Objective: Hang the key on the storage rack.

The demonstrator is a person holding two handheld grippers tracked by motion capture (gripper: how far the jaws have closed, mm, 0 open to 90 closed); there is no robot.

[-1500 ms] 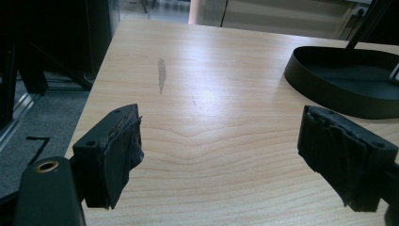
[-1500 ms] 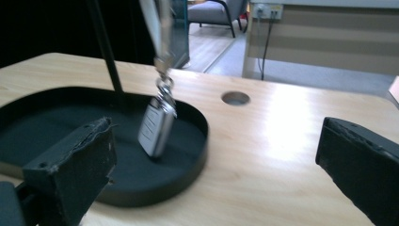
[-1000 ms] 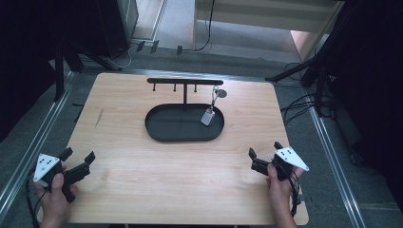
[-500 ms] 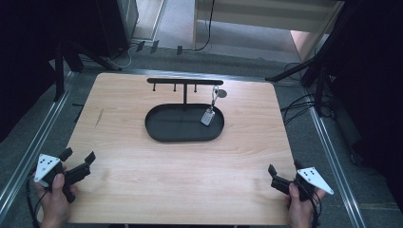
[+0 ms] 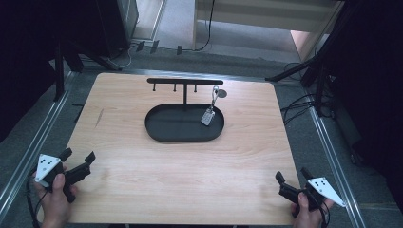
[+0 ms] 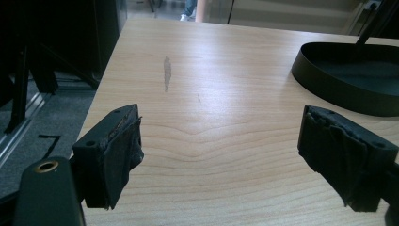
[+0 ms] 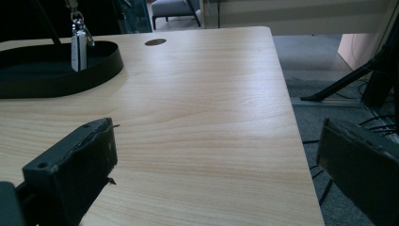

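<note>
A black oval tray (image 5: 164, 135) sits mid-table with a T-shaped hook rack (image 5: 183, 81) rising from it. A silver tag on a clip (image 5: 208, 117) hangs from the rack's right end over the tray (image 7: 47, 80); the tag (image 7: 78, 49) also appears in the right gripper view. My left gripper (image 5: 77, 158) rests open at the table's front left corner, nothing between its jaws (image 6: 221, 150). At the front right corner my right gripper (image 5: 292, 176) is open and holds nothing (image 7: 216, 165).
The wooden table (image 5: 190, 166) has a grey scuff (image 6: 166, 73) near its left edge and a small round dark mark (image 7: 155, 42) right of the rack. Metal rails (image 5: 328, 142) run along both sides, with cables and stands on the floor beyond.
My right gripper has drawn back toward the front right corner of the table. The left gripper has stayed put.
</note>
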